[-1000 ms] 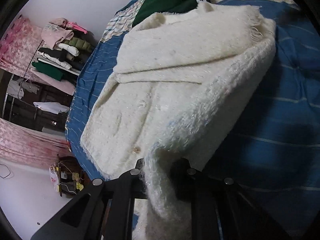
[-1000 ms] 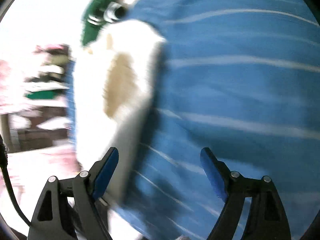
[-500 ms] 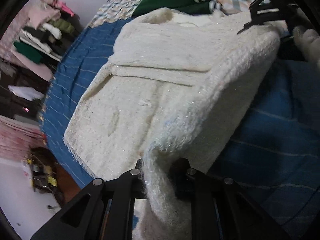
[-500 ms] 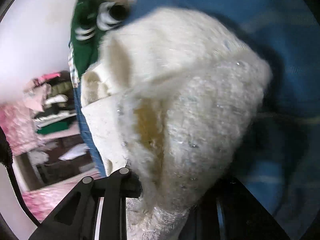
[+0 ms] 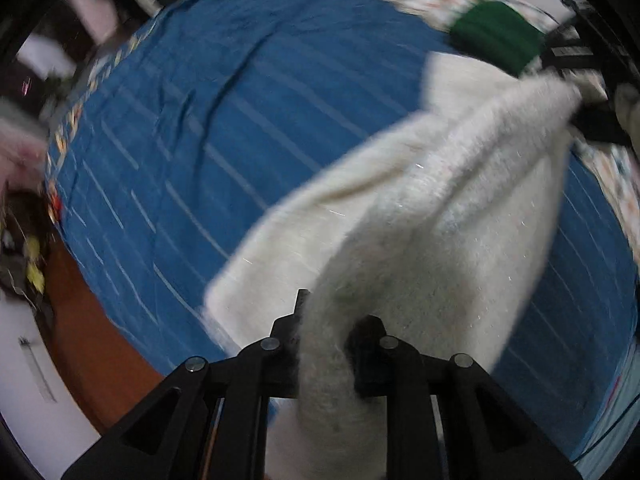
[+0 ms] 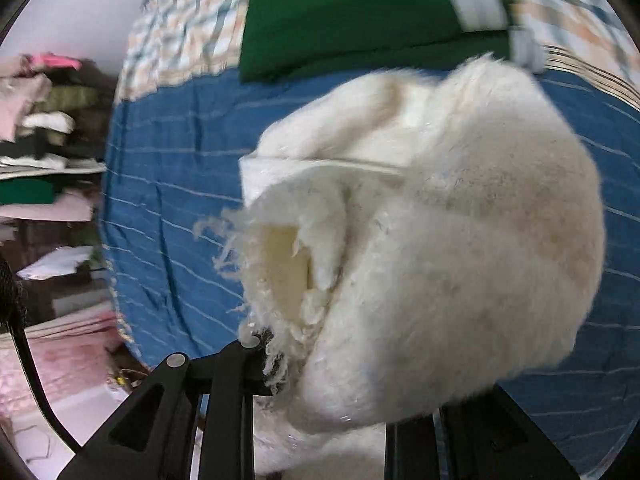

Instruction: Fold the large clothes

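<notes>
A fluffy cream-white coat (image 5: 432, 216) hangs lifted above the blue striped bedsheet (image 5: 208, 128), stretched between both grippers. My left gripper (image 5: 326, 344) is shut on one edge of the coat. My right gripper (image 6: 320, 364) is shut on a bunched, fringed part of the coat (image 6: 440, 240), which fills the right wrist view and hides its right finger. The right gripper also shows at the far right of the left wrist view (image 5: 576, 80), holding the coat's other end.
A folded green garment with white stripes (image 6: 360, 12) lies at the head of the bed on a checked cover (image 6: 176, 28). Shelves of stacked clothes (image 6: 36, 128) stand beyond the bed's left side. Brown floor (image 5: 92, 328) shows below the bed's edge.
The coat lay flat on the bed a second ago; my right gripper closed on its far end, and both grippers have lifted it off the sheet.
</notes>
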The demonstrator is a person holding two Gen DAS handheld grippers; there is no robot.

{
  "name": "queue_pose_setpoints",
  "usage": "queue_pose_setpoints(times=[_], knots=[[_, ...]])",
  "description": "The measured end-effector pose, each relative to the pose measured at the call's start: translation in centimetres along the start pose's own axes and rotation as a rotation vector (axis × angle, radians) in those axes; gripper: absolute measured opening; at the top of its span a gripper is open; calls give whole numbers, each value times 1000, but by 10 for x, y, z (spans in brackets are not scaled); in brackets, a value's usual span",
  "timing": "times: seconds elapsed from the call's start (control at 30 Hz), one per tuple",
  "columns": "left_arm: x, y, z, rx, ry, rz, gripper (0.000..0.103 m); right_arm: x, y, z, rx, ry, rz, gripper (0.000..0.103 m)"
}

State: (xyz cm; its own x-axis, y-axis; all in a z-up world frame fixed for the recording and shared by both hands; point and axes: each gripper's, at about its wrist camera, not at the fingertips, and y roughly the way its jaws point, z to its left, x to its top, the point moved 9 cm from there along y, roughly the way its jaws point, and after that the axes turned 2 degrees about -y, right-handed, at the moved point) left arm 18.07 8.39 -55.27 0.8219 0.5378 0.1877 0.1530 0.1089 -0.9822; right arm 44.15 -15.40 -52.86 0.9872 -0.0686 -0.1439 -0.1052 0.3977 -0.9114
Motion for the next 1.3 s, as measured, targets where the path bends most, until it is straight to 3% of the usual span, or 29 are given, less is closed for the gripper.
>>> queue_pose_setpoints(times=[0.07,0.13,0.2,0.3,0.33,0.37,0.43,0.53,0.6,0.63,0.73,0.8,0.87,0.93,1.0,1.03,1.07,1.1,1.2,1.3], knots=[[7,30,27,-8,-49,50,17,6,36,21,-67,-22,46,28],[7,54,51,-42,-104,92,27,7,66,25,-112,-40,90,42],[3,61,65,-67,-141,99,37,12,78,40,-117,-57,117,63],[-7,62,80,-101,-202,118,55,28,61,74,70,-90,75,65],[-10,59,86,-104,-224,122,60,34,40,84,176,-130,42,65],[-15,55,93,-102,-249,118,64,38,24,87,224,-157,12,65],[-24,48,104,-89,-284,109,79,48,-19,66,247,-190,-79,66],[-37,47,107,-73,-318,99,83,57,-56,-16,119,-173,-164,77],[-44,57,103,-55,-326,111,83,64,-56,-67,49,-145,-171,78],[-47,66,99,-38,-325,109,83,67,-49,-97,64,-117,-148,78],[-48,88,89,9,-306,95,85,72,-15,-164,188,-41,-62,78],[-49,96,82,28,-300,88,90,79,23,-181,260,2,-31,78],[-46,103,78,47,-281,77,93,84,54,-177,429,45,16,79],[-44,108,72,64,-251,59,94,93,66,-159,557,34,-4,80],[-38,112,62,81,-221,48,94,101,73,-139,609,-3,-28,75],[-35,113,60,90,-207,45,94,101,74,-128,626,-29,-23,65],[-31,115,56,102,-191,42,94,101,77,-121,617,-40,-20,40],[-30,116,55,109,-180,38,94,99,77,-119,608,-33,-26,33],[-13,114,46,127,-149,34,94,88,56,-131,598,33,-98,23],[11,96,49,130,-151,-4,94,58,11,-175,608,145,-181,17]])
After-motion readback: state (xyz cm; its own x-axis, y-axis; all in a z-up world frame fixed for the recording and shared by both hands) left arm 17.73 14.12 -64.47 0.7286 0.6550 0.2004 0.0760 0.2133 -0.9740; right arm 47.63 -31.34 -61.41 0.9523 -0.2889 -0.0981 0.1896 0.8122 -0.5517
